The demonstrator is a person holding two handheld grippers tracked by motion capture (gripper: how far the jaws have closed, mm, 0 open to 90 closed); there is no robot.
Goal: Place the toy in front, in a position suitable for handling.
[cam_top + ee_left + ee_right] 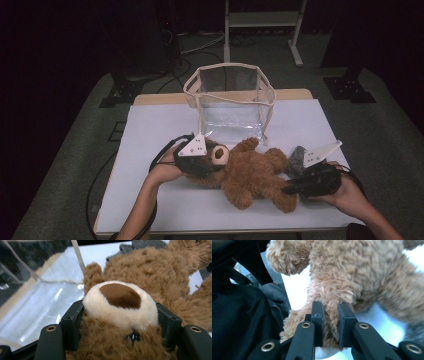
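Note:
A brown teddy bear [250,175] lies on its back on the white table cover [150,130], head to the left. My left gripper [215,161] is shut on the bear's head. In the left gripper view its jaws [121,320] press on either side of the head, just under the cream snout [120,302]. My right gripper [289,190] is shut on one of the bear's legs at the right. In the right gripper view its two fingers [318,315] pinch the fur of the leg [330,302] tightly between them.
A clear bag with cream trim [230,95] stands open just behind the bear. A grey soft thing [296,159] lies beside the right hand. Dark fabric [237,315] lies at the left of the right gripper view. The table's front edge [220,231] runs below both forearms.

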